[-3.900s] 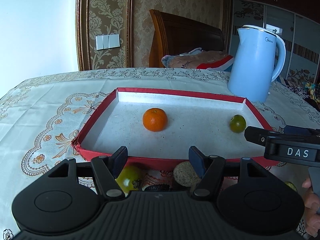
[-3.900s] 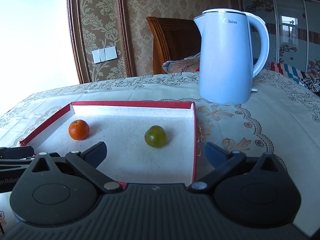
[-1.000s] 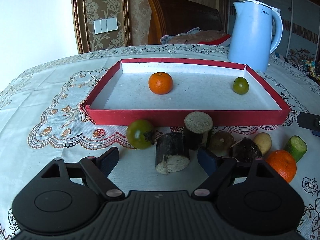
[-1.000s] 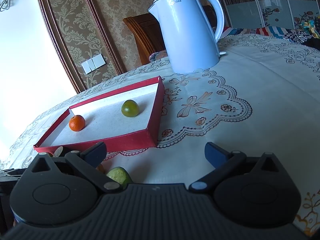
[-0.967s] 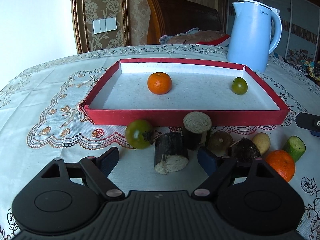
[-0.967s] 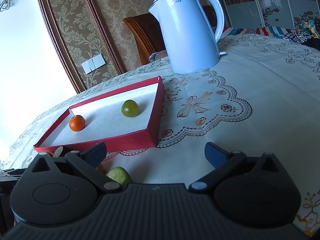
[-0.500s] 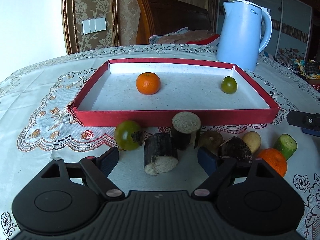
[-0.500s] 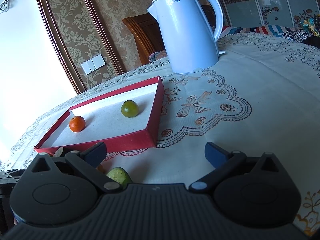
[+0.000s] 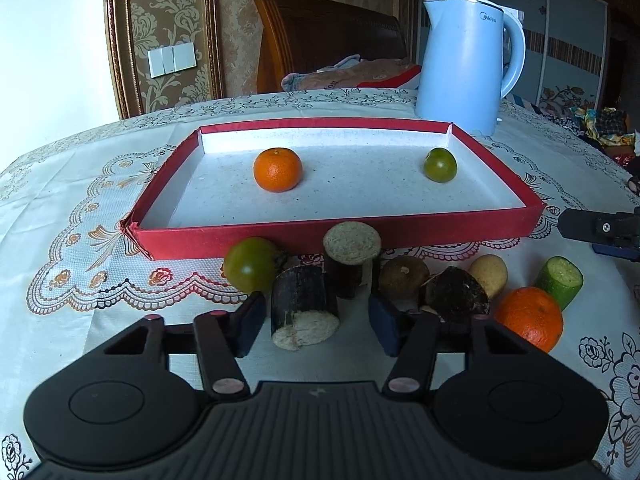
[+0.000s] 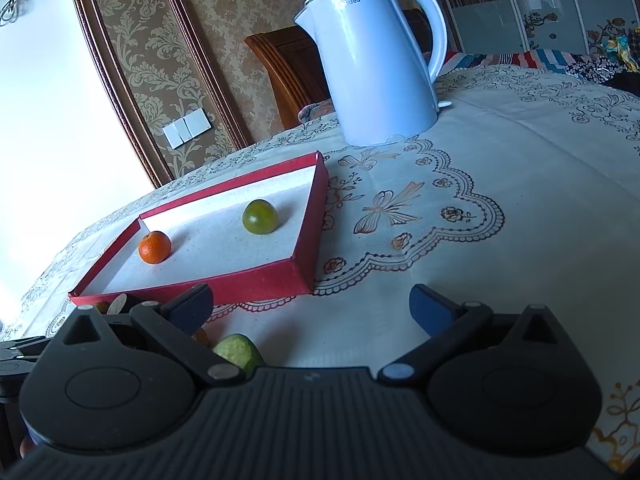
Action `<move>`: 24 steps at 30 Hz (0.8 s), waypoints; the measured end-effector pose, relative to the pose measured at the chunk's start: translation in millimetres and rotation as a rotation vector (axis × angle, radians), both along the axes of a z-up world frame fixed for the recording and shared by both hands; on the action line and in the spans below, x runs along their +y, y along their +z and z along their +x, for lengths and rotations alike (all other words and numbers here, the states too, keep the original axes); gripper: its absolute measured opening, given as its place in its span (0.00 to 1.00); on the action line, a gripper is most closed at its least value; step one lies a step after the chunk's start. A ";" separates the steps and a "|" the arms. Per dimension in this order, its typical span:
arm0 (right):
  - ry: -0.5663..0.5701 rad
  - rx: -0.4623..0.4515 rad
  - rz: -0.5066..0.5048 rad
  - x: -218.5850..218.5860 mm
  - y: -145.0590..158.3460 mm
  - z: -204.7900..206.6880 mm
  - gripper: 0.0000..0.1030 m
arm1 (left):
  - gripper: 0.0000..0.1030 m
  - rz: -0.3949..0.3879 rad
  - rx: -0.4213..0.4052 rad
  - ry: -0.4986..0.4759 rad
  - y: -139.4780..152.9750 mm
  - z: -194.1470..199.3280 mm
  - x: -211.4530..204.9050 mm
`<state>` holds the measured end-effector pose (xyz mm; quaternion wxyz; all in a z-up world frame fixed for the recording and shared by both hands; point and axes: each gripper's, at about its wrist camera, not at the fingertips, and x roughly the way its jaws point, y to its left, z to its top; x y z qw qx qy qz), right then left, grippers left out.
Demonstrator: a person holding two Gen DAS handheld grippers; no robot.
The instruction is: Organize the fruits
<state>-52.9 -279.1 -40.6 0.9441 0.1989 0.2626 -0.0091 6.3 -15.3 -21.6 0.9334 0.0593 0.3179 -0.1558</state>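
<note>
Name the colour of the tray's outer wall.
Red; the tray has a white inside. Shows best in the left wrist view.

Daylight from left, blown-out white | soft shadows | fisheye-bent edges | perhaps slightly hazy

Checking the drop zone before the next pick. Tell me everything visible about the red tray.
The red tray is a shallow rectangular box, card-like, with red outer walls and a white speckled floor. It lies flat on the patterned tablecloth, in front of the blue kettle. Inside sit an orange mandarin and a green citrus, well apart. Its near left corner looks slightly split. Produce pieces crowd its front wall; contact is unclear.
</note>
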 end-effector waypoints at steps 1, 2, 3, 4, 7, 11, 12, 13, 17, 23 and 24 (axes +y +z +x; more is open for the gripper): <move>0.000 0.000 0.000 -0.1 0.0 0.0 1.00 | 0.48 0.001 -0.002 -0.004 0.0 -0.1 -0.4; 0.000 0.000 0.000 0.0 0.0 0.0 1.00 | 0.46 0.005 -0.005 -0.007 -0.2 0.0 -1.2; 0.001 0.000 -0.001 0.1 -0.1 0.2 1.00 | 0.45 0.009 -0.007 -0.008 -0.2 0.5 -2.0; 0.002 0.001 -0.002 0.0 -0.4 0.3 1.00 | 0.41 0.012 -0.009 -0.007 -0.2 0.9 -2.5; 0.004 -0.001 -0.001 -0.1 0.0 0.3 1.00 | 0.36 0.003 -0.009 -0.001 0.1 2.0 -1.5; -0.010 -0.030 0.004 -2.0 1.8 -5.2 1.00 | 0.32 -0.002 -0.009 0.007 -0.1 1.9 0.3; -0.008 -0.030 0.001 -1.9 2.6 -6.2 1.00 | 0.32 -0.005 -0.008 0.008 -0.1 1.9 1.0; -0.001 -0.024 -0.006 -1.4 3.0 -7.1 1.00 | 0.32 -0.005 -0.008 0.008 -0.1 1.8 1.3; 0.045 -0.006 -0.086 4.7 6.5 -16.7 1.00 | 0.32 -0.012 -0.005 0.021 0.7 1.1 4.5; 0.101 0.003 -0.219 17.0 10.7 -29.7 1.00 | 0.32 -0.007 -0.005 0.023 0.9 0.7 4.8; 0.109 0.010 -0.234 19.9 10.8 -29.0 1.00 | 0.32 -0.006 -0.006 0.023 1.0 0.6 5.0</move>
